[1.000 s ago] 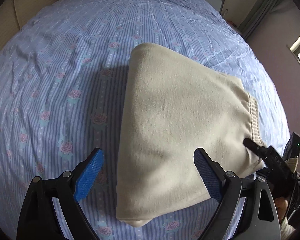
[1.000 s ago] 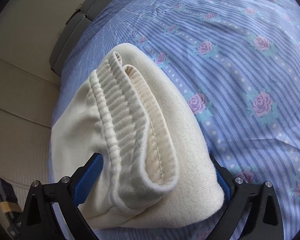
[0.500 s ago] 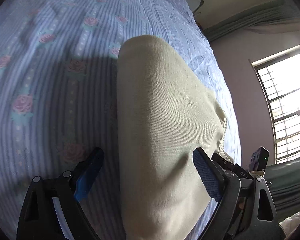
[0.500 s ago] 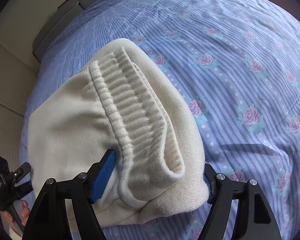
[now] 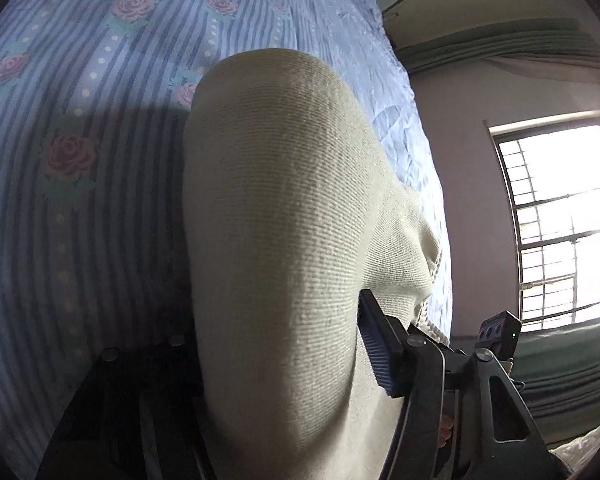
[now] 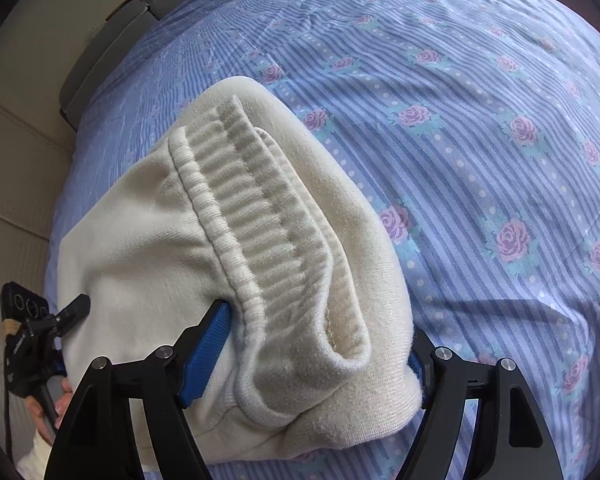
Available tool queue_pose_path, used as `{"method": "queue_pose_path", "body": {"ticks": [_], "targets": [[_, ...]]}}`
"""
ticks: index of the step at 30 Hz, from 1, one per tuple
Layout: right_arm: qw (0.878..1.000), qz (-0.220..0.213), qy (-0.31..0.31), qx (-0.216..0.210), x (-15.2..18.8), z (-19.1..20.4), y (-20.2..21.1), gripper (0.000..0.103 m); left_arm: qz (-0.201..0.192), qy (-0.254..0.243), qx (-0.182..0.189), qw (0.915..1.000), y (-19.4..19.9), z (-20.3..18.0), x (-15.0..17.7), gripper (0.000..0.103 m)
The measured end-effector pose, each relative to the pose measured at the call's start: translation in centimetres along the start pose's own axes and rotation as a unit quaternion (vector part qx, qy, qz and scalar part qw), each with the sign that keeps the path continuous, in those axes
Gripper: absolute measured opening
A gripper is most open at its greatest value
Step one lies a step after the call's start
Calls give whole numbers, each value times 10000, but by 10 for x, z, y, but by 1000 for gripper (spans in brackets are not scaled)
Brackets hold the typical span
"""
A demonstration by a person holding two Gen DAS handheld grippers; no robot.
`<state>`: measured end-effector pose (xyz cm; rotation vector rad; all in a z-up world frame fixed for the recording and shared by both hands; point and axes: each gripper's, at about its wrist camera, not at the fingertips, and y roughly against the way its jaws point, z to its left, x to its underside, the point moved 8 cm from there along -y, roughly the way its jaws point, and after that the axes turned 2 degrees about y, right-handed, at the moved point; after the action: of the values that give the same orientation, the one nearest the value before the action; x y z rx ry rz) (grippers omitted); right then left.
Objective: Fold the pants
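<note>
On the bed, over a blue striped sheet (image 6: 480, 128) printed with pink roses, lies a folded bundle of cream pants (image 6: 236, 248), resting on the sheet with both grippers set against it. In the right wrist view the right gripper (image 6: 316, 344) straddles the near end of the bundle: its left blue pad (image 6: 206, 352) presses the fabric just beside the ribbed waistband (image 6: 252, 216), while the right pad is mostly hidden behind the thick rolled edge of the cloth. The jaws stand moderately wide, with the folded layers filling the space between them and touching both sides, so this gripper has hold of the pants. The waistband runs from the near middle toward the far left, its two ribbed edges lying side by side on top of the bundle.

In the left wrist view the pants (image 5: 284, 240) fill the middle of the frame. The left gripper (image 5: 276, 356) has the fold between its fingers: the right blue pad (image 5: 374, 356) digs into the cloth, and the left finger sits in shadow against the other side, so it too is closed on the fabric.

At the far right of that view a bright window (image 5: 560, 220) stands in the wall, with a green curtain (image 5: 500, 48) above it
</note>
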<state>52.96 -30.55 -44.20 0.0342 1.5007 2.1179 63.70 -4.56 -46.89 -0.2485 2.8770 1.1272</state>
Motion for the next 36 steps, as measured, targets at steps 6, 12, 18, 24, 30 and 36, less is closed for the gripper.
{"method": "queue_pose_path", "body": {"ticks": [6, 12, 18, 24, 30, 36], "targets": [[9989, 85, 450, 112, -11, 16, 32, 43, -80, -102, -727, 9973, 22, -32, 9, 35], [9946, -131, 1024, -54, -17, 36, 90, 38, -169, -476, -1128, 9923, 56, -82, 31, 33], [9863, -314, 1586, -325, -6, 55, 162, 37, -490, -378, -1268, 9900, 115, -125, 81, 33], [9727, -407, 2194, -638, 22, 78, 227, 37, -1034, -318, -1490, 9829, 170, -168, 145, 33], [9559, -503, 2717, -999, 48, 97, 276, 37, -1510, -203, -1646, 9745, 223, -192, 202, 33], [9432, -706, 2978, -1292, 75, 122, 307, 37, -1834, -161, -1685, 9684, 272, -190, 240, 33]]}}
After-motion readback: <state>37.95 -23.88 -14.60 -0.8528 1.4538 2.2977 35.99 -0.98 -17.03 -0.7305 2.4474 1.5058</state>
